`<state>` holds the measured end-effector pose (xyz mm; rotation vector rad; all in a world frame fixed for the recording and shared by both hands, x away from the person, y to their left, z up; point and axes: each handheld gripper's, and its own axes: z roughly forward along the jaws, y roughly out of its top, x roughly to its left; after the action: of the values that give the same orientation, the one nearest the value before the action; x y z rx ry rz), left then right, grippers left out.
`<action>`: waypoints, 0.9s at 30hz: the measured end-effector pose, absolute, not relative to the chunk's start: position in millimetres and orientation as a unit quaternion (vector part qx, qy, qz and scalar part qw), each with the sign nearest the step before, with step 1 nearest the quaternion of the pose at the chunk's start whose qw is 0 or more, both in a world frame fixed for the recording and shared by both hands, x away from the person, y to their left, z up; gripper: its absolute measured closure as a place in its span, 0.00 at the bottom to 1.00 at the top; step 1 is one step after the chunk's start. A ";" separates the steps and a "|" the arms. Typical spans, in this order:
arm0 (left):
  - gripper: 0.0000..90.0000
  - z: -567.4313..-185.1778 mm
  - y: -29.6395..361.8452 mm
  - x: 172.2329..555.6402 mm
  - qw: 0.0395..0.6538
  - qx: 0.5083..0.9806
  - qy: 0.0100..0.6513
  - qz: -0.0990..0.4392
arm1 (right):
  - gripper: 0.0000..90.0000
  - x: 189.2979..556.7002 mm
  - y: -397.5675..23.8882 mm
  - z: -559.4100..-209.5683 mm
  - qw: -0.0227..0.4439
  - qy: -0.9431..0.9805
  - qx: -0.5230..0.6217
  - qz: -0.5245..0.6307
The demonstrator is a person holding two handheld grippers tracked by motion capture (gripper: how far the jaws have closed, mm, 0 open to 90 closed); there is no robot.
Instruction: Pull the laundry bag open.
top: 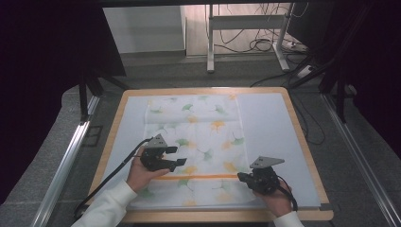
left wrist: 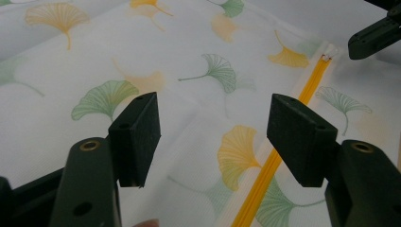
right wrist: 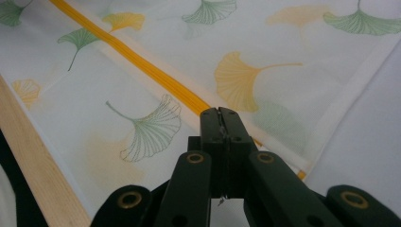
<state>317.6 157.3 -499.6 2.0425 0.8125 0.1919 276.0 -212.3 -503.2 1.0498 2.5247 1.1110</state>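
A white cloth bag (top: 198, 132) printed with green and yellow ginkgo leaves lies flat on the table, with a yellow zipper (top: 198, 177) running across its near part. My left gripper (top: 177, 156) hovers over the bag's left side, just beyond the zipper. In the left gripper view my left gripper (left wrist: 213, 132) stands open, with nothing between the jaws and the zipper (left wrist: 269, 165) below. My right gripper (top: 240, 176) sits at the zipper's right end. Seen in its own view, my right gripper (right wrist: 221, 113) is shut above the zipper (right wrist: 142, 66). The zipper's slider (left wrist: 325, 57) lies close to the right gripper (left wrist: 373, 38).
The bag rests on a white mat (top: 269, 127) on a wooden-edged table (top: 302, 142). Bare mat lies right of the bag. Beyond the table stand a white frame (top: 213, 42) and floor cables (top: 265, 45). Metal rails (top: 66, 161) flank the table.
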 end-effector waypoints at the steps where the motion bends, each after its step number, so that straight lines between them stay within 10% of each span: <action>1: 0.39 -499.6 157.3 317.6 0.451 0.826 0.329 0.078 | 0.99 276.0 -212.3 -503.2 0.095 0.852 0.354 0.375; 27: 0.40 -504.7 109.1 315.7 0.436 0.847 0.297 0.070 | 0.99 259.0 -226.0 -511.1 0.084 0.856 0.361 0.361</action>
<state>315.7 109.1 -504.7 2.1060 0.7377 0.1753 259.0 -226.0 -511.1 1.0755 2.5531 1.0774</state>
